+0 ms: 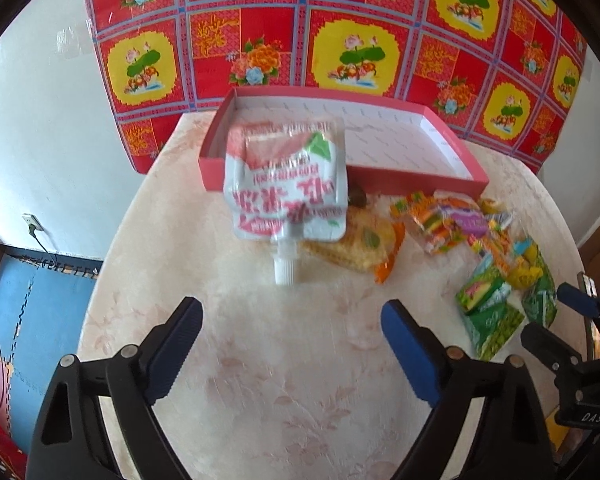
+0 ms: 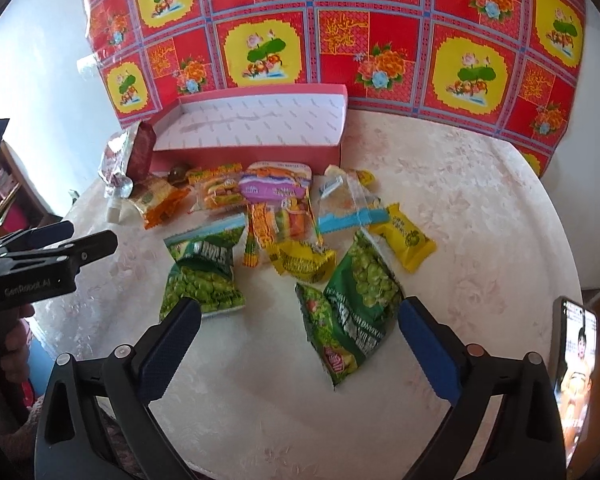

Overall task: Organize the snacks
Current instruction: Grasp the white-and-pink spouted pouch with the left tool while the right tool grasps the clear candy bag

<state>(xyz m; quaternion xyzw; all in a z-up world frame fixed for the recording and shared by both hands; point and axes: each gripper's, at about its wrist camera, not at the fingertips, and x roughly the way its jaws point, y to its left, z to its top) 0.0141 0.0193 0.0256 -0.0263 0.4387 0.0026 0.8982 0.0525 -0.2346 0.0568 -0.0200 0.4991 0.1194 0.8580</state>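
Both grippers tilt downward – jaws wide (nothing between) – over snacks

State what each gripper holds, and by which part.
Nothing is held. The left gripper and right gripper are open; the spouted pouch leans on the red box.

Glossy foil spout pouch with a plastic cap; shiny film snack packets; matt cardboard box — printed paper lining; bench under smooth, faintly patterned cloth; tongs — matt black plastic, ribbed blue pads.
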